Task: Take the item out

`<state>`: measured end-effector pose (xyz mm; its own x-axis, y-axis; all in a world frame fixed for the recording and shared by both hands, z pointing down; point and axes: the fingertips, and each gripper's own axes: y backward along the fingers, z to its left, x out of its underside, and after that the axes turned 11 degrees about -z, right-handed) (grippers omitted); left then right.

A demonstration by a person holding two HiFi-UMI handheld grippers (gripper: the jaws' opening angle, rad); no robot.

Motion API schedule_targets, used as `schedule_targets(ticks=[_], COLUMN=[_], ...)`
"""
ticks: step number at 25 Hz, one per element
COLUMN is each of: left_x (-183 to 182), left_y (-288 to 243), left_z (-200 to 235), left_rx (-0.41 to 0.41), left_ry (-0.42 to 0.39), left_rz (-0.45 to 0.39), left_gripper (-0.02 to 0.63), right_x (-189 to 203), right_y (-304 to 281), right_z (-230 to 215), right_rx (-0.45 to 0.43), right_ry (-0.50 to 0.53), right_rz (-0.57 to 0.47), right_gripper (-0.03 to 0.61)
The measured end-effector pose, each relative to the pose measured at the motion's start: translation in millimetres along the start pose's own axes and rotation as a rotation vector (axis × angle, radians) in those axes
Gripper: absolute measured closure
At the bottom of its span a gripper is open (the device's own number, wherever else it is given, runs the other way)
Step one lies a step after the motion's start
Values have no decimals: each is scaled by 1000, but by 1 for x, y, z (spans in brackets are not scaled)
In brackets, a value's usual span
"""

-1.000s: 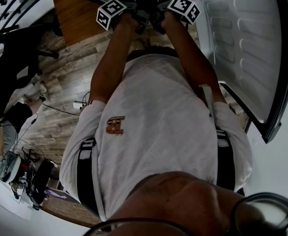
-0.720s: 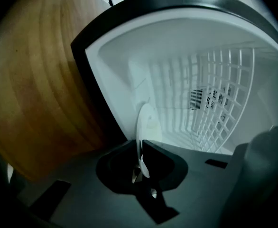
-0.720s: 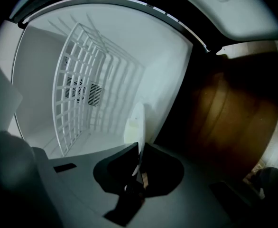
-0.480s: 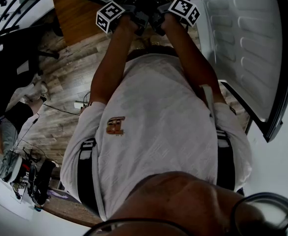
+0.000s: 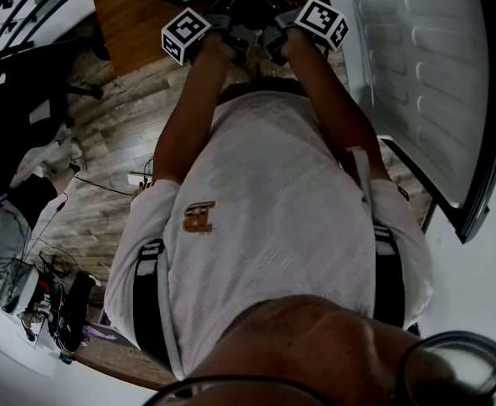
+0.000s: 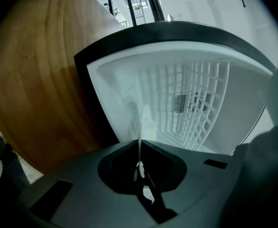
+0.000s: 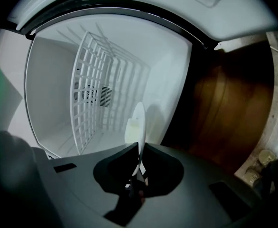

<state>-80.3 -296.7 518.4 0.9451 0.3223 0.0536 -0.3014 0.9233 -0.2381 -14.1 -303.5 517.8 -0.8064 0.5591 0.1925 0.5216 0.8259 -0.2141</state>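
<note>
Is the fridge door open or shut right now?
Open: the door is swung aside; both gripper views look straight in at the wire rack.

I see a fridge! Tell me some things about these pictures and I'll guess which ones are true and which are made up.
1. The fridge door is open. True.
2. The left gripper has wide, empty jaws. False: its jaws have just been closing and pinch the edge of a white plate.
3. The right gripper grips the plate too. True; its jaws have also just been closing.
4. The floor is green carpet. False: it is wooden boards.
5. A wire rack sits inside the fridge. True.
6. The person wears a black shirt. False: it is a white shirt.
</note>
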Motion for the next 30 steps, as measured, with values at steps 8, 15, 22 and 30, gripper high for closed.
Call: schedule_targets(ticks=[8,15,22,30], left_x=[1,-2,0,7], left_y=[27,38,45,54], left_z=[-21,-42,-59,-76], left_rx=[60,76,84,99], left_ry=[25,9,-9,-32], left_rz=[-5,-10,-2,15], left_gripper=[585,586,584,585], right_x=[9,9,7,3], right_y=[20,26,35,48], right_z=[26,49,64,78], right_rx=[-46,-85,-102,-112], right_ry=[5,0,-10,-6], right_rz=[-1,-1,-5,-16], right_gripper=[531,531,531,531])
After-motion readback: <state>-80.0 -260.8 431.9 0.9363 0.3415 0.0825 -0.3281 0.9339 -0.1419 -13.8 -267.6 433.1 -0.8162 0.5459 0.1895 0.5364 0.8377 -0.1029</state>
